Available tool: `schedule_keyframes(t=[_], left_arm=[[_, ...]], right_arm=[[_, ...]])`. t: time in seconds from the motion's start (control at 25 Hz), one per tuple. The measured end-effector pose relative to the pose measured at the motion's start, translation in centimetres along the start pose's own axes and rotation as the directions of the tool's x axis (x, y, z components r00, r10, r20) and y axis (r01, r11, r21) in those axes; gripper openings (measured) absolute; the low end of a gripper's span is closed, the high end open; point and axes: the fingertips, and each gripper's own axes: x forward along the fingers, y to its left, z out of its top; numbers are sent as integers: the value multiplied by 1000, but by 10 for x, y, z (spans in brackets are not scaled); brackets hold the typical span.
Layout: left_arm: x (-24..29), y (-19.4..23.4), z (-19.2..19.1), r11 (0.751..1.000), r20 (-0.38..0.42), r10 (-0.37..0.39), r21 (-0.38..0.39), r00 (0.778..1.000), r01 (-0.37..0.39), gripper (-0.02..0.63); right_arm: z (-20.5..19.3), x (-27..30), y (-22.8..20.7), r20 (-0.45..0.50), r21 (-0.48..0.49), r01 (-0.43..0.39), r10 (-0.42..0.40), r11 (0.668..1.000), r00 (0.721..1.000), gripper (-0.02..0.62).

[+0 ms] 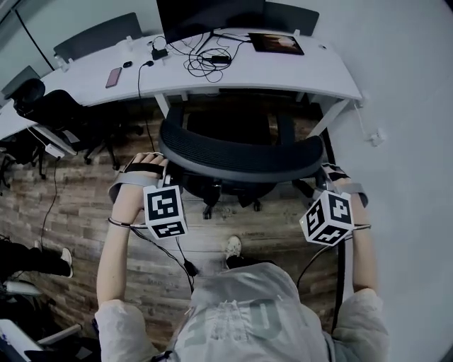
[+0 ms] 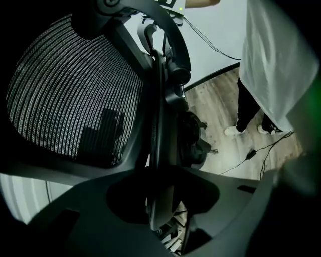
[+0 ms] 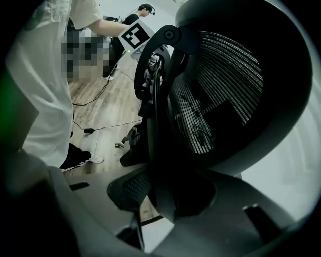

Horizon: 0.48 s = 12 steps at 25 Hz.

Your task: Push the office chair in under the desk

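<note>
The office chair [image 1: 237, 159] stands at the front edge of the white table [image 1: 297, 74], near its right end. Its seat is partly in under that edge. Its black net back sticks out over the wooden floor [image 1: 85, 191].

The left claw [image 1: 150, 164] is at the left end of the chair's back, and the right claw [image 1: 331, 175] is at the right end. In the left gripper view the thin side rim [image 2: 159, 145] of the back runs right between the two jaws, and the left claw pinches it. In the right gripper view the other side rim [image 3: 156, 150] sits between the jaws the same way, and the right claw pinches it too.

Each claw has a white cube [image 1: 165, 211] with black square patterns on it. The person's pale shirt [image 1: 241, 311] has big faint letters that are too dim to read.

On the table, a dark screen [image 1: 205, 15] stands at the back edge. Black cables [image 1: 205, 60] lie tangled in front of it, and a small phone [image 1: 113, 76] lies toward the left end. Another black chair [image 1: 49, 106] stands by the table's left end.
</note>
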Motion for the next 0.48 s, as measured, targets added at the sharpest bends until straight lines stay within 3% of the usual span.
schedule_keyframes(t=[0.48], left_arm=[[109, 124, -34, 1000, -4, 12, 3, 1000, -12, 160]], right_arm=[[11, 95, -117, -6, 9, -41, 41, 999, 999, 117]])
